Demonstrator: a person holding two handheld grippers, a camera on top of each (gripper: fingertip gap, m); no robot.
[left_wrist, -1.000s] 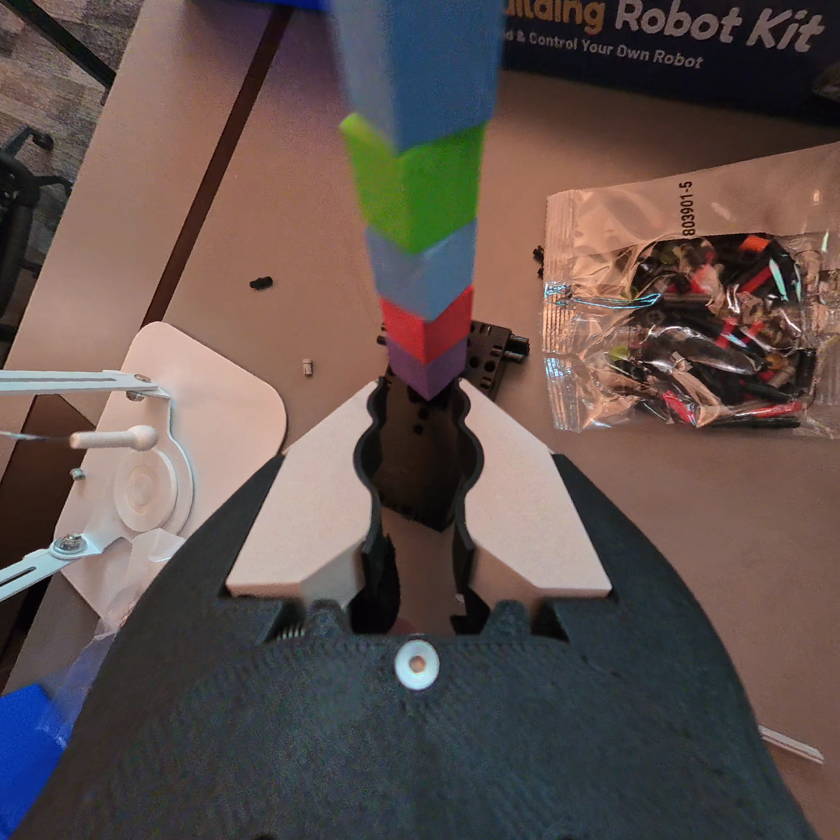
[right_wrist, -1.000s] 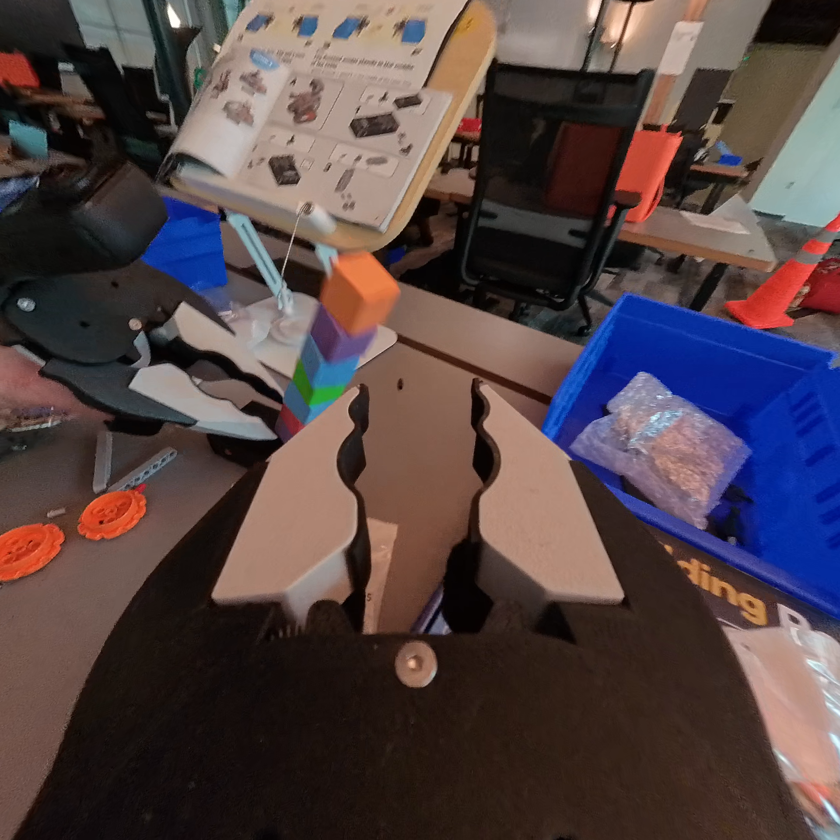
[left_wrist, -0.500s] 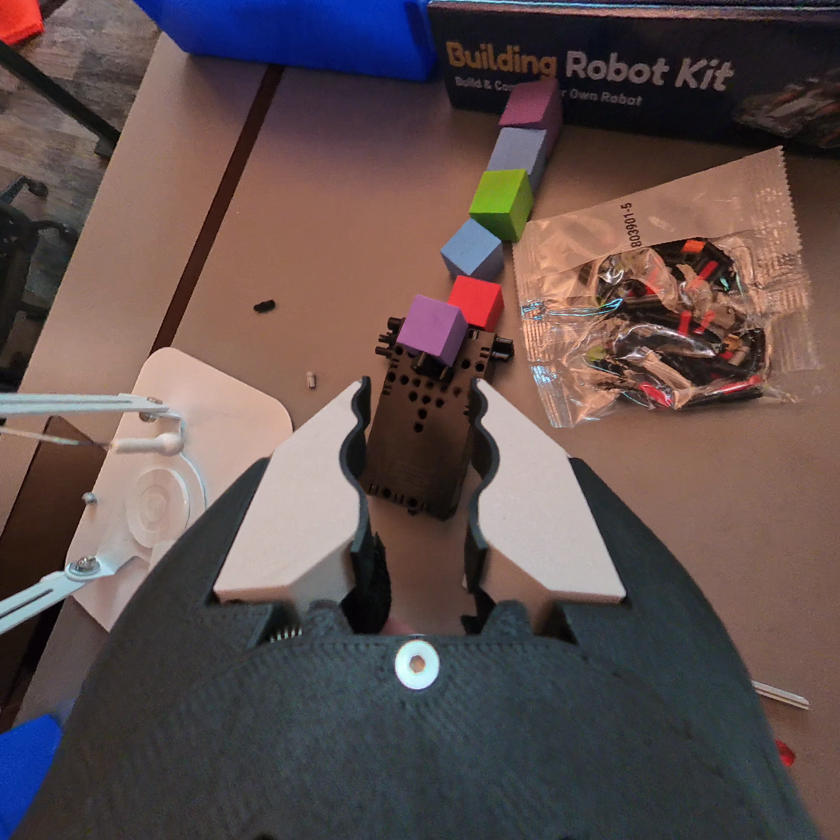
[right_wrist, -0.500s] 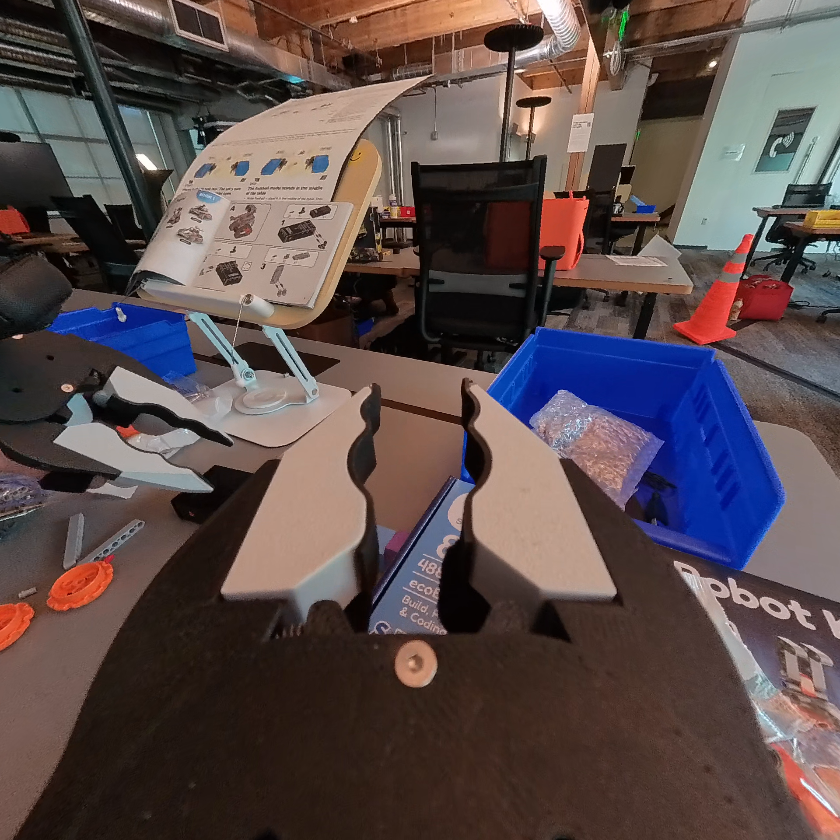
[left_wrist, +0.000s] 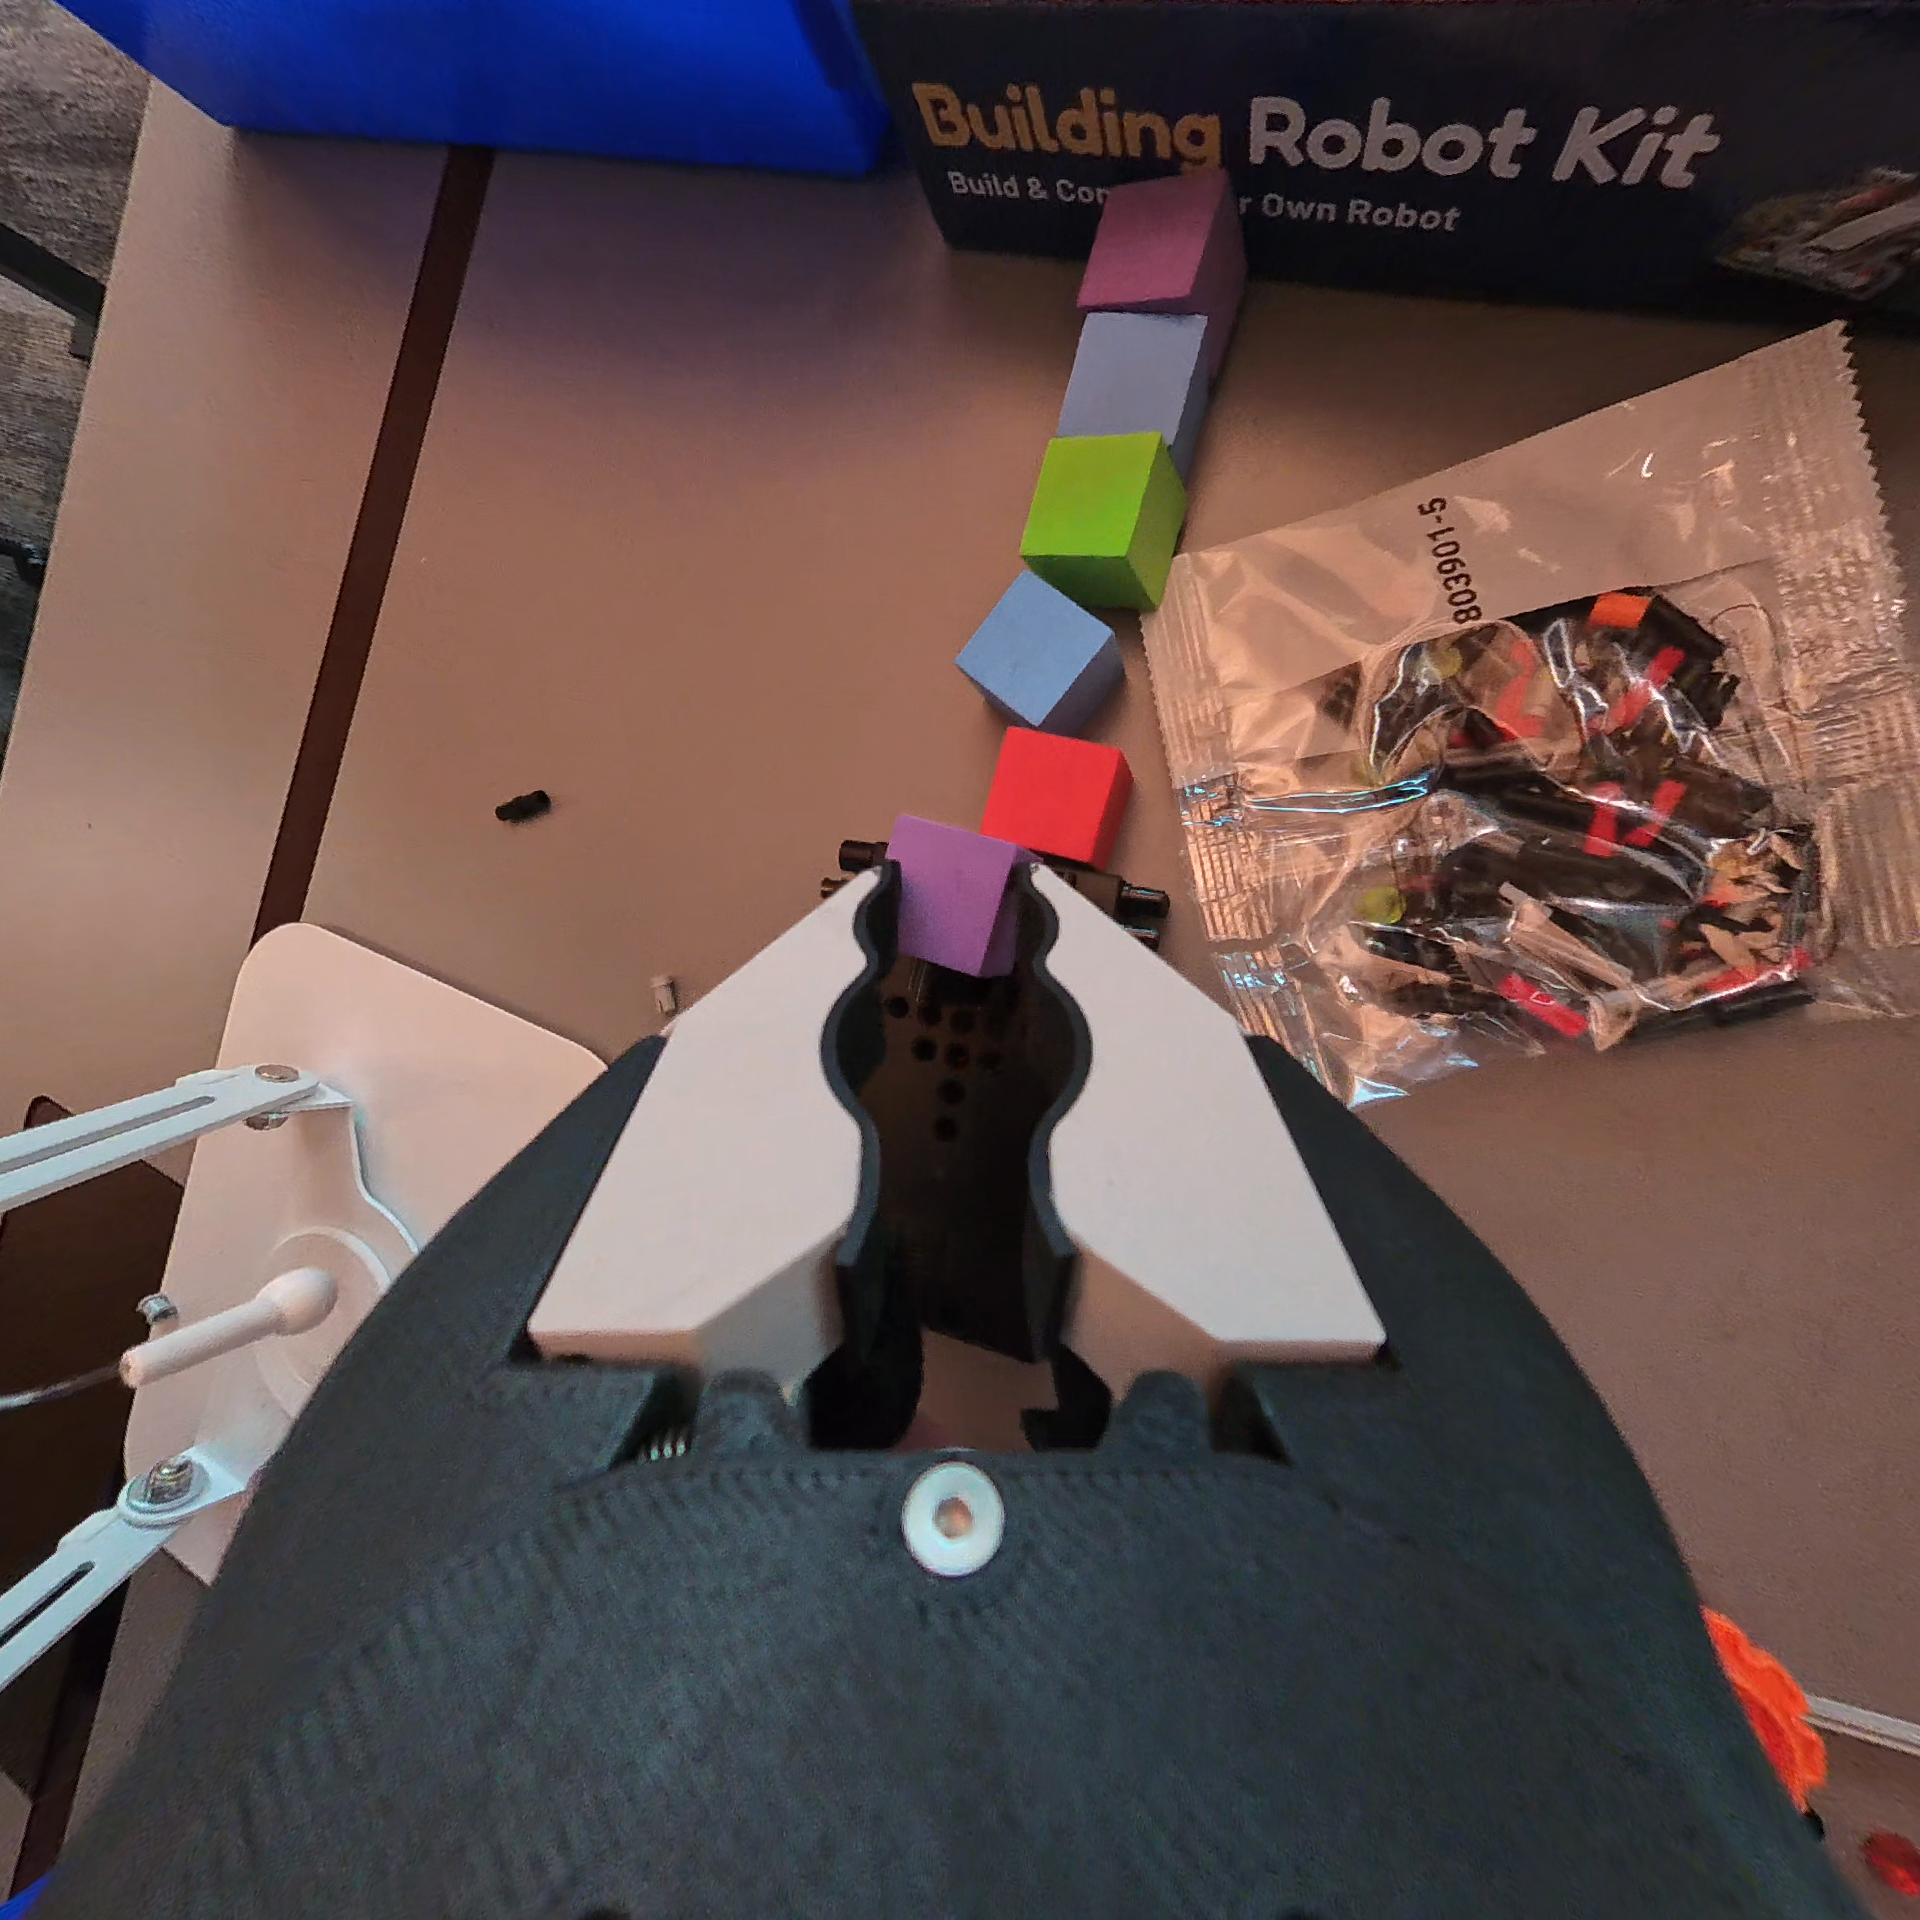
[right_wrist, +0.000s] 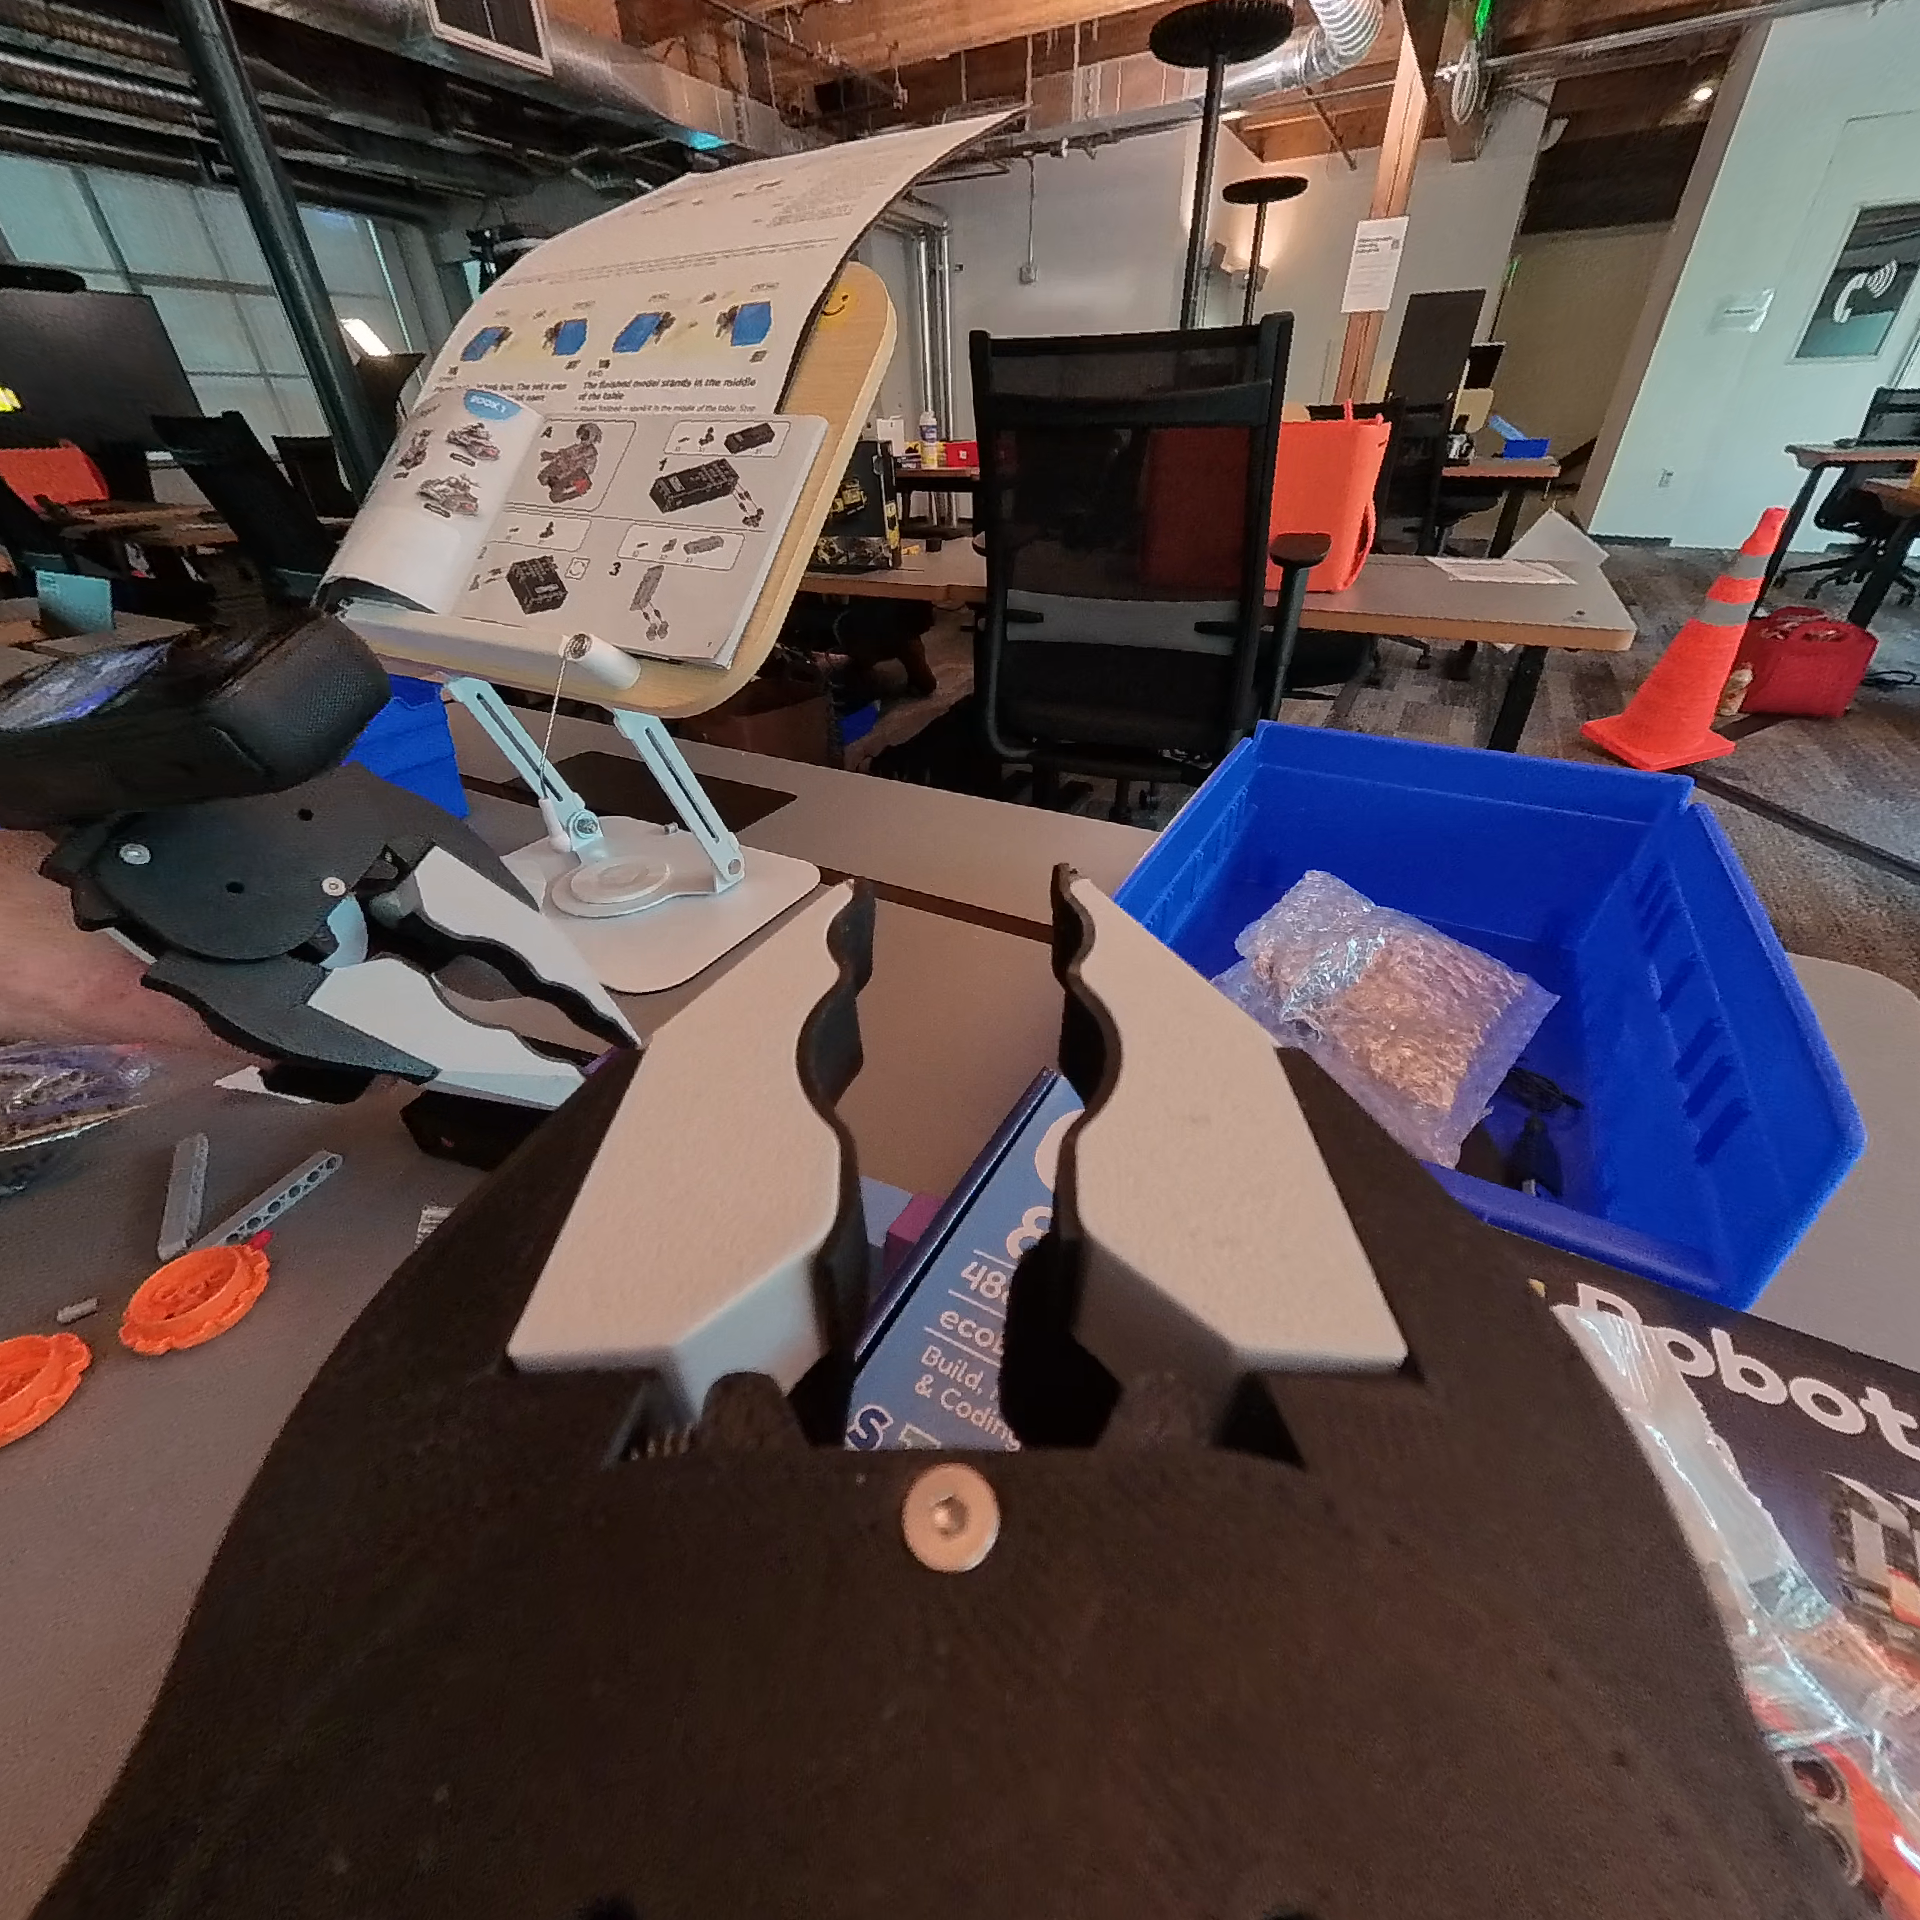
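1. Near the counter's (left_wrist: 675, 520) middle, the left tool (left_wrist: 961, 883) has its tips closed against both sides of a purple cube (left_wrist: 951, 920) sitting over a black perforated block (left_wrist: 956, 1070).
2. Beyond it, 1 red cube (left_wrist: 1055, 795) begins a loose row toward the far edge.
3. Toward the far edge, the right tool (right_wrist: 956, 914) hangs empty, jaws apart, above a printed box (right_wrist: 956, 1320) beside a blue bin (right_wrist: 1714, 987).
4. Whether the purple cube is lifted off the block cannot be told.

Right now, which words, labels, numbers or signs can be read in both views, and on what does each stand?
I will not copy out writing; these things bear it:
dark box: large lettering, legible.
clear parts bag: short printed code, legible.
open booklet on the stand: captions and step numbers, mostly too small.
white wall notice: too small to read.
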